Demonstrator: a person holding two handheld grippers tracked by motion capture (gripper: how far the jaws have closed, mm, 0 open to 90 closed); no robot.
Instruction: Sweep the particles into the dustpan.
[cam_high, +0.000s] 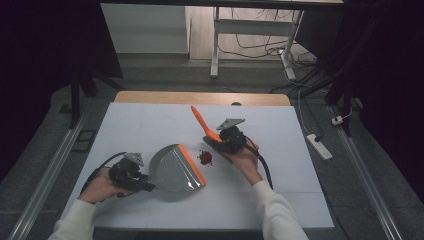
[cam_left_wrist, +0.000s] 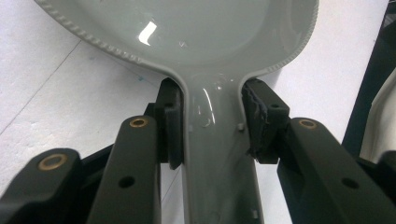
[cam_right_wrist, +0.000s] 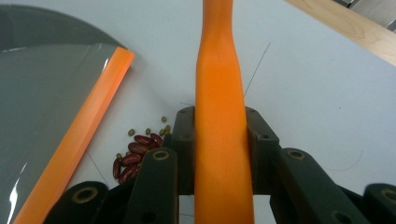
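Observation:
A grey dustpan (cam_high: 175, 167) with an orange lip (cam_high: 192, 165) lies on the white tabletop (cam_high: 145, 125), its mouth facing right. My left gripper (cam_high: 147, 184) is shut on the dustpan's handle (cam_left_wrist: 217, 140), the pads pressing both its sides (cam_left_wrist: 212, 123). A small pile of red and green beans (cam_high: 205, 158) sits just off the lip (cam_right_wrist: 79, 135), near the right gripper's jaws (cam_right_wrist: 133, 156). My right gripper (cam_high: 215, 140) is shut on an orange brush handle (cam_high: 200, 120), which rises up and to the left (cam_right_wrist: 219, 93). The brush's head is hidden.
A wooden table edge (cam_high: 200, 97) runs behind the white top. On the floor lie a white power strip (cam_high: 320, 146) at the right and cables by the desk legs (cam_high: 215, 55) at the back. Bare white surface lies to the left, right and front.

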